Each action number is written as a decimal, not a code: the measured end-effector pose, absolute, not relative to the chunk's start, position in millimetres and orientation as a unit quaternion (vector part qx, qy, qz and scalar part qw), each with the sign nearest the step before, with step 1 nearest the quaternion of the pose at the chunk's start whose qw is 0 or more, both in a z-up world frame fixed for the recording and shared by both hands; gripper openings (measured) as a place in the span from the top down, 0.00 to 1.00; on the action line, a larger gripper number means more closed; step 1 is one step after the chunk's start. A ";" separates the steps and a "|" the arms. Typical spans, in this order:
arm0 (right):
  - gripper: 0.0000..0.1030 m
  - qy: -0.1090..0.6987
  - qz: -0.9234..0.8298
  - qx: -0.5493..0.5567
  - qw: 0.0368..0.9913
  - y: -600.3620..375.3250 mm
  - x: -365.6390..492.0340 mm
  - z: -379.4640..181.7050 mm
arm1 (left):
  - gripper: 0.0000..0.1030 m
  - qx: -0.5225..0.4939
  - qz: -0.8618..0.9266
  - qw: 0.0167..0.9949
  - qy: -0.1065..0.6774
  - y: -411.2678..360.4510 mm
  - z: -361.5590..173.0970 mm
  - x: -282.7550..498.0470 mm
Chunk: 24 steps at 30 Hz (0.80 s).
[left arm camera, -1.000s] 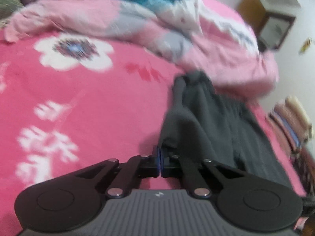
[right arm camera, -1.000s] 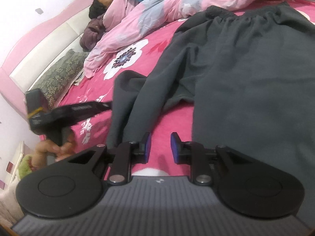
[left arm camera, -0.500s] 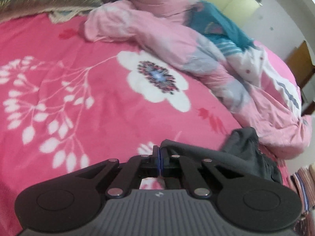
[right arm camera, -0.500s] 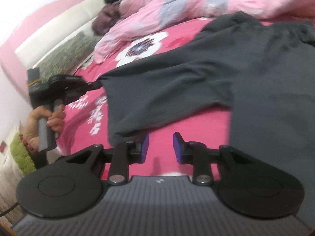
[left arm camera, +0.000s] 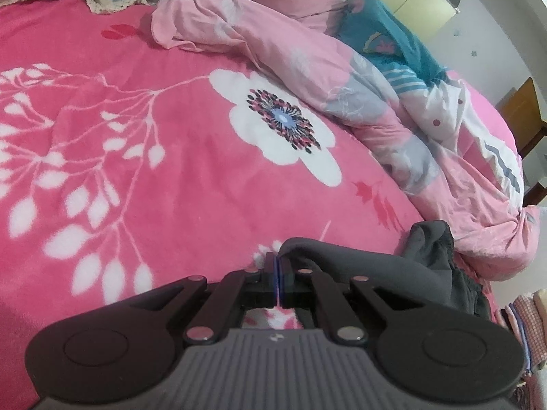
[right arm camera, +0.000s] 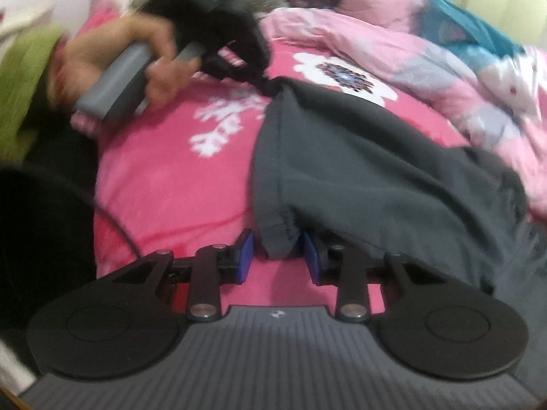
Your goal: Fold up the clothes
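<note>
The dark grey trousers (right arm camera: 359, 157) lie spread on the pink flowered bed (left arm camera: 171, 157), near a bunched pink quilt (left arm camera: 376, 95) on the far right. The left gripper (left arm camera: 277, 273) has its jaws pressed together on a corner of a trouser leg, held by a hand (right arm camera: 130, 65). The right gripper (right arm camera: 277, 259) has its jaws apart, with the leg's hem between the blue pads (right arm camera: 246, 256), not yet pinched.

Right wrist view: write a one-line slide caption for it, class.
Open right gripper straddles a hem of the dark grey trousers on the pink floral bedspread, while the left gripper grips another corner.
</note>
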State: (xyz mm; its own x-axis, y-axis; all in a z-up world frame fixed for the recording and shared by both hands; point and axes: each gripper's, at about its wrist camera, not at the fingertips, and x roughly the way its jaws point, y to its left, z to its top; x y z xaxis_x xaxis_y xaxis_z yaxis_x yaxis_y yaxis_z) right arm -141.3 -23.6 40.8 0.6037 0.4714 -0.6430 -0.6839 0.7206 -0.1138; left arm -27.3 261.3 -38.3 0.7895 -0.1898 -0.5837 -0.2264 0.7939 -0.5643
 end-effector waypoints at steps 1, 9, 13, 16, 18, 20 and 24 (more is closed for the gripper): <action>0.92 0.302 0.328 -0.175 0.878 -25.7 -141.2 43.8 | 0.99 -0.323 0.009 0.890 0.322 261.9 -37.6 -28.2; 0.99 0.319 0.321 -0.154 0.878 -44.9 -139.2 68.0 | 0.99 -0.326 -0.058 0.896 0.295 260.0 -0.9 -57.9; 0.99 0.365 0.329 -0.117 0.863 -69.1 -134.6 79.7 | 0.99 -0.283 -0.060 0.907 0.307 252.9 12.9 -70.0; 0.99 0.369 0.338 -0.099 0.860 -76.3 -131.2 91.0 | 0.99 -0.269 -0.045 0.905 0.327 255.7 7.8 -66.6; 0.99 0.376 0.344 -0.087 0.856 -76.3 -125.7 89.0 | 0.99 -0.260 -0.035 0.903 0.340 257.6 4.4 -64.3; 0.99 0.398 0.356 -0.066 0.843 -74.5 -117.4 76.5 | 0.99 -0.251 -0.025 0.901 0.353 259.4 1.0 -62.1; 0.98 0.423 0.360 -0.066 0.829 -66.8 -115.0 53.3 | 0.98 -0.233 -0.005 0.896 0.379 263.2 -5.8 -57.5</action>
